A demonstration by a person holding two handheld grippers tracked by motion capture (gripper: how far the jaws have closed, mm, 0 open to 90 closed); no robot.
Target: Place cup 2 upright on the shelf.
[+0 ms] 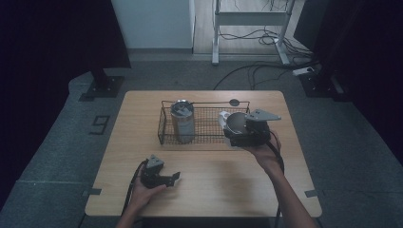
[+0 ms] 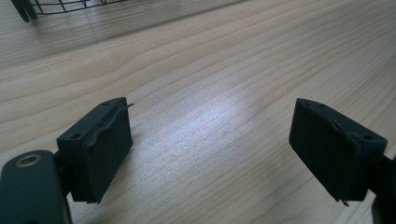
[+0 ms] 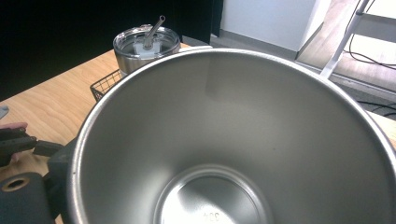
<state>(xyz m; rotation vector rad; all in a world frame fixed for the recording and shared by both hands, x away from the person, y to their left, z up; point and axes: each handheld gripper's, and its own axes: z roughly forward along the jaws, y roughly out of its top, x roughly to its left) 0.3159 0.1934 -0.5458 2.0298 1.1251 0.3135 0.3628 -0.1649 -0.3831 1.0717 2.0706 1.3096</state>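
Note:
A bare steel cup (image 1: 235, 122) is gripped by my right gripper (image 1: 234, 129), which holds it over the right end of the black wire basket (image 1: 204, 141). In the right gripper view the cup's open mouth (image 3: 233, 140) faces the camera, and its inside is bare. A lidded steel tumbler (image 1: 182, 118) with a straw stands upright in the basket's left part (image 3: 146, 44). My left gripper (image 1: 174, 178) rests low on the table's near left. Its jaws (image 2: 210, 149) stand apart over bare wood.
A dark round disc (image 1: 234, 102) lies on the wooden table (image 1: 214, 185) behind the basket. A corner of the basket (image 2: 28, 9) lies ahead of the left gripper. Beyond the table are a desk frame (image 1: 216, 33), floor cables and dark curtains.

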